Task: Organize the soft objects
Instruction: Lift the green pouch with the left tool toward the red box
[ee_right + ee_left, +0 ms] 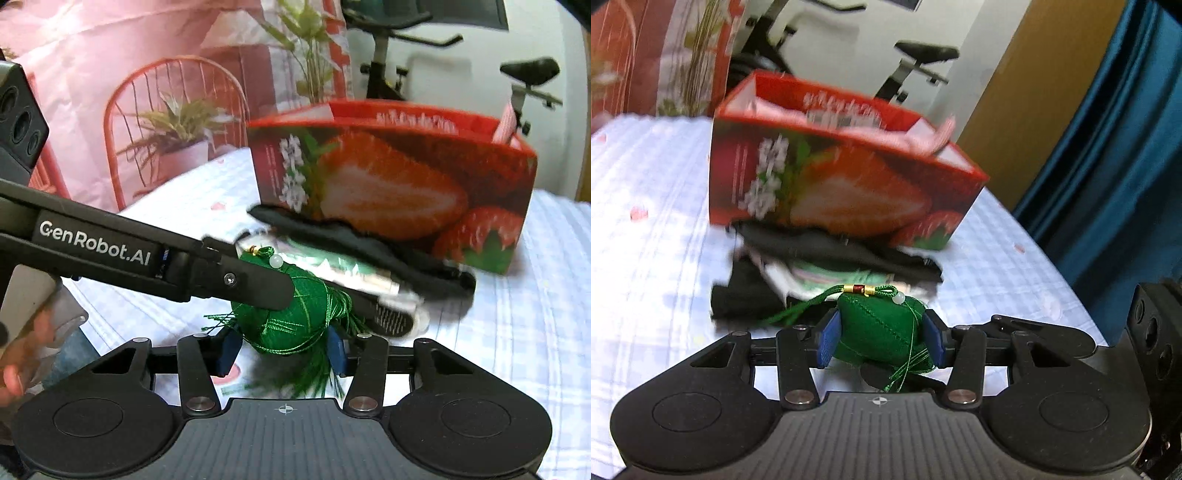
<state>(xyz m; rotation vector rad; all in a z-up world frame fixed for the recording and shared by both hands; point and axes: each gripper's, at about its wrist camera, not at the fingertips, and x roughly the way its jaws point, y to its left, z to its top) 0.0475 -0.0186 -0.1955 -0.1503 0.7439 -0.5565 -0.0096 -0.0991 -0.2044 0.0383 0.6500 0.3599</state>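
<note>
The left tongs [882, 338] clamp a small green stuffed sachet [879, 328] between their blue pads [831, 338], pressing it on both sides. A green cord with a gold-and-red bead [857, 288] and a white bead [898, 298] runs off its top, and loose green threads hang beneath it.

In the right wrist view the right tongs [282, 350] sit around the same sachet's lower end and tassel [317, 376]; whether their pads actually press on it cannot be told from the blurred view. The left tool's arm [147, 254] crosses from the left, held by a hand [22, 354].

Just beyond the sachet lies a dark cloth with a pale packet [831, 277], and behind that stands a red strawberry-printed box [827, 177], open on top, with pink fabric [923, 140] inside. Everything rests over a pale blue checked bed sheet [657, 221].
</note>
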